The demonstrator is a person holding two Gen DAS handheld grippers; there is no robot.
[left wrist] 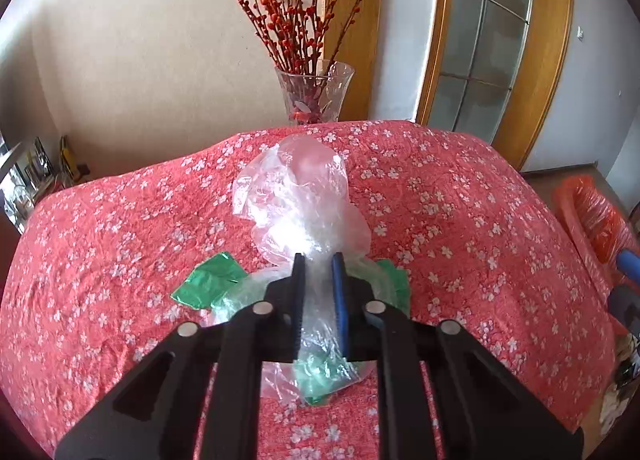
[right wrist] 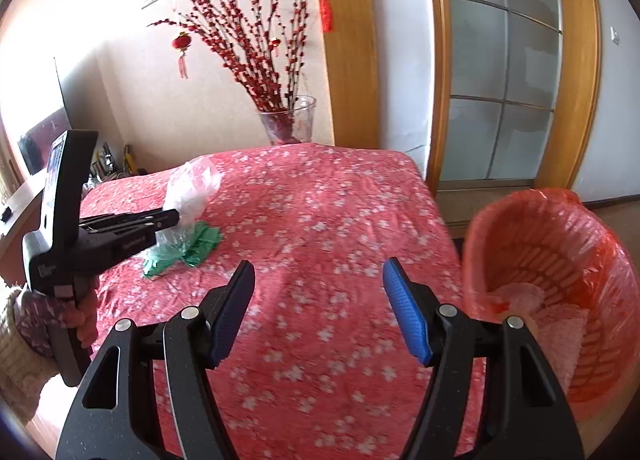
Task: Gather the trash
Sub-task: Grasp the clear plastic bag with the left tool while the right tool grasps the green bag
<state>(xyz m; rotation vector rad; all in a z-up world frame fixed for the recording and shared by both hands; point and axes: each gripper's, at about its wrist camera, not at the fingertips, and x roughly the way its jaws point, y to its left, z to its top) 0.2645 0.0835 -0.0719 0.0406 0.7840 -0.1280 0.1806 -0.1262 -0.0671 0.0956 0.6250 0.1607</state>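
Clenched on the crumpled clear plastic bag (left wrist: 298, 200), the fingers (left wrist: 299, 292) of my left gripper (left wrist: 318, 260) pinch only the thin neck of it, while most of the film billows toward twelve o'clock beyond the tips. The bag lies on the red flowered tabletop (left wrist: 480, 220), with green foil wrappers (left wrist: 208, 284) spread under and beside it at about nine and three o'clock of my grip.

My right gripper (right wrist: 318, 288) is released, its fingers spread wide over bare cloth with nothing between them. Seen from it, the orange-lined trash basket (right wrist: 560, 244) stands off the table edge at about three o'clock, and my left gripper works at nine o'clock.

What worries me:
- The film is slick and thin, so I judge it could slide out of so narrow a pinch once lifted.
- The green wrappers look partly tucked in the plastic. They may cling and ride up, then drop on the way to the basket, or stay behind and need another pass.
- The loose bulk of the bag could catch air or snag the basket's liner at the rim.
- The glass vase (left wrist: 316, 96) with red branches stands at twelve o'clock past the table edge. A wide swing could brush it.
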